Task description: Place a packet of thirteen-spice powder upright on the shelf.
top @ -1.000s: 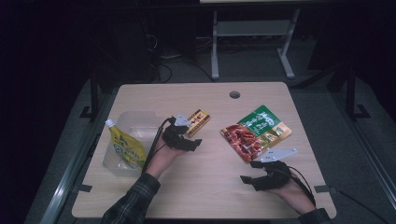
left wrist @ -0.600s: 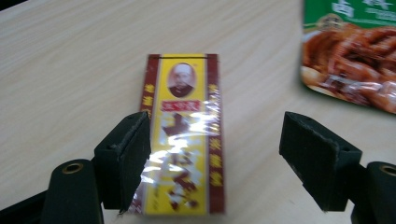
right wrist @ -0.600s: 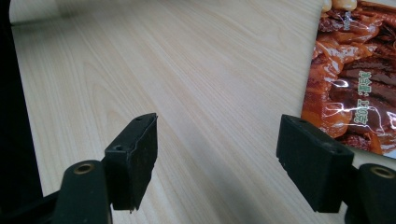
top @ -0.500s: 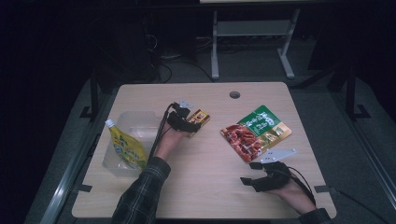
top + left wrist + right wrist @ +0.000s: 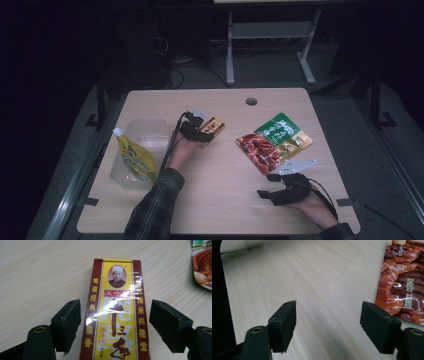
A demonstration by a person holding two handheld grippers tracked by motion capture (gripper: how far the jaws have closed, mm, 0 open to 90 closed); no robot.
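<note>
My left claw [image 5: 115,322] stood open, a pad on each side of the red and yellow box [image 5: 116,312], which lay flat on the table [image 5: 37,272] between them, seemingly untouched. If I closed off-centre, the slick wrapper could slip and the box twist away. My right claw [image 5: 328,326] rested open over bare wood, the food pouch [image 5: 402,282] beside it.

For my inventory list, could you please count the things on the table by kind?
Boxes: 1, the yellow and red seasoning box
Pouches: 2, the yellow spouted pouch and the red and green food pouch
Clear plastic tubs: 1
Total: 4
</note>
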